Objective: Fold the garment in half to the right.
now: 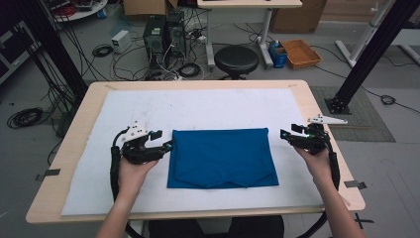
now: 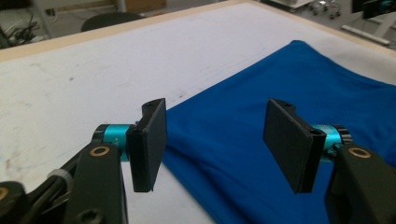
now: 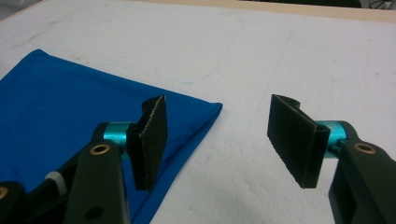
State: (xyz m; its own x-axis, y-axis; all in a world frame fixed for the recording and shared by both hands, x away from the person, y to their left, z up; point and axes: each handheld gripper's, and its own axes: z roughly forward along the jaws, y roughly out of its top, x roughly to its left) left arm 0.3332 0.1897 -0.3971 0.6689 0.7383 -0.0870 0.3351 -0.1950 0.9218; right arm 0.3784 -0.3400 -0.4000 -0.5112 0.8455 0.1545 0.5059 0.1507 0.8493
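Cloth: blue folded cloth (image 1: 221, 157) lying flat at the middle of the white mat (image 1: 198, 109), near the front edge of the tabletop (image 1: 74, 124)
Left gripper (image 1: 170, 145): hovering at the cloth's left edge, pointing toward it
Left jaws: standing spread wide, pinching nothing, with the cloth's edge (image 2: 280, 93) showing just beyond and beneath the gap
Right gripper (image 1: 283, 134): sitting just off the cloth's upper right corner, apart from it
Right jaws: gaping open, gripping nothing, the cloth's corner (image 3: 205, 112) lying just beyond the left pad, bare mat (image 3: 243, 60) showing between the two
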